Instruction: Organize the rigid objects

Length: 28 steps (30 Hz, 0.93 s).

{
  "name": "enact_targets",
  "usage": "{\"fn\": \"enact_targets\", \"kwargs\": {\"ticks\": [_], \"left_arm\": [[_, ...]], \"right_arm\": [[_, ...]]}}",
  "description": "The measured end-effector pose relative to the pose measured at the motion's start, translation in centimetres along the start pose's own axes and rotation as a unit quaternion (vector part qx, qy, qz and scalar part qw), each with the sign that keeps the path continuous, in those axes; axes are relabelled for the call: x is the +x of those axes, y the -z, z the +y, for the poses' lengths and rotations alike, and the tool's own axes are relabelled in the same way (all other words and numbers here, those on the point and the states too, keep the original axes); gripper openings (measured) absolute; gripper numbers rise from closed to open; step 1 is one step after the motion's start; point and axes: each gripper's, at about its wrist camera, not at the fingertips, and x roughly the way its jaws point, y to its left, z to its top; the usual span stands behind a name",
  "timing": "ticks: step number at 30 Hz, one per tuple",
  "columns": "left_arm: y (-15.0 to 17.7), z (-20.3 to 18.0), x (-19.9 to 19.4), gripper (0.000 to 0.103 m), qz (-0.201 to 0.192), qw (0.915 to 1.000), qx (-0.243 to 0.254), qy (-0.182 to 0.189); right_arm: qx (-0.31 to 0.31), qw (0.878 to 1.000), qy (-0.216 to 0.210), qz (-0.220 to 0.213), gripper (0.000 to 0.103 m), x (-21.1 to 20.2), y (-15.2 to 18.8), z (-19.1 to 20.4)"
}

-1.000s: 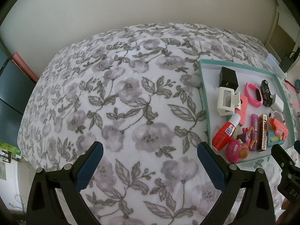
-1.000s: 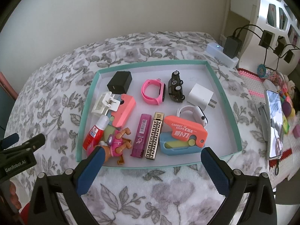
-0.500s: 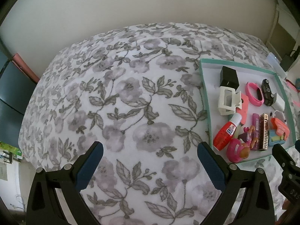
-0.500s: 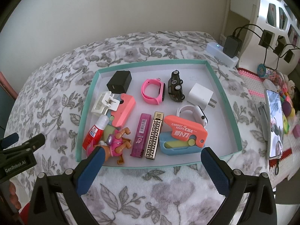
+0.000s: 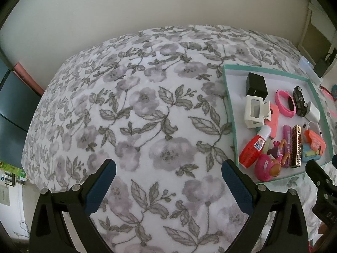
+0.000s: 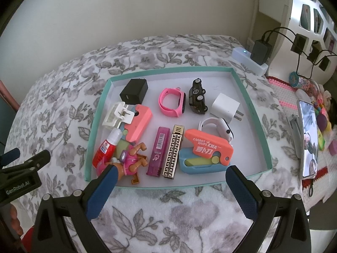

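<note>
A dozen or so small hard things lie together inside the shallow teal-rimmed tray [image 6: 248,97] on the flower-print bed [image 5: 147,109]: a black charger cube [image 6: 134,90], a pink watch band [image 6: 172,102], a dark toy car [image 6: 197,98], a white plug adapter [image 6: 226,107], a white hair claw [image 6: 117,116], a red glue bottle [image 6: 106,148], a purple lighter [image 6: 158,150], a gold patterned lighter [image 6: 173,151] and an orange carrot knife [image 6: 208,146] resting on a blue one. From where I stand, this would fit a tray already filled as well as one about to be emptied and sorted, so I would not guess which. Whichever piece is handled, it would go best taken from above by its narrow sides, one at a time, since several overlap (the claw sits on a salmon block). The right gripper [image 6: 172,187] hovers at the tray's near edge, jaws spread wide, holding nothing. The left gripper [image 5: 168,184] hangs over bare bedding beside the tray, equally wide and empty.
</note>
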Motion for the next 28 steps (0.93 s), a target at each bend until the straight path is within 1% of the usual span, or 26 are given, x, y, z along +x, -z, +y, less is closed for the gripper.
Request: {"fn": "enact_targets", "kwargs": {"ticks": [21, 25, 28], "left_arm": [[0.17, -0.16, 0.02, 0.100, 0.000, 1.0000, 0.008, 0.003], [0.32, -0.33, -0.28, 0.100, -0.010, 0.9999, 0.011, -0.002], [0.18, -0.34, -0.36, 0.100, -0.013, 0.9999, 0.010, 0.003]], "right_arm": [[-0.002, 1.000, 0.002, 0.001, 0.103, 0.11, 0.05, 0.13], [-0.002, 1.000, 0.000, 0.001, 0.103, 0.12, 0.04, 0.13], [-0.002, 1.000, 0.000, 0.001, 0.103, 0.13, 0.13, 0.17]]}}
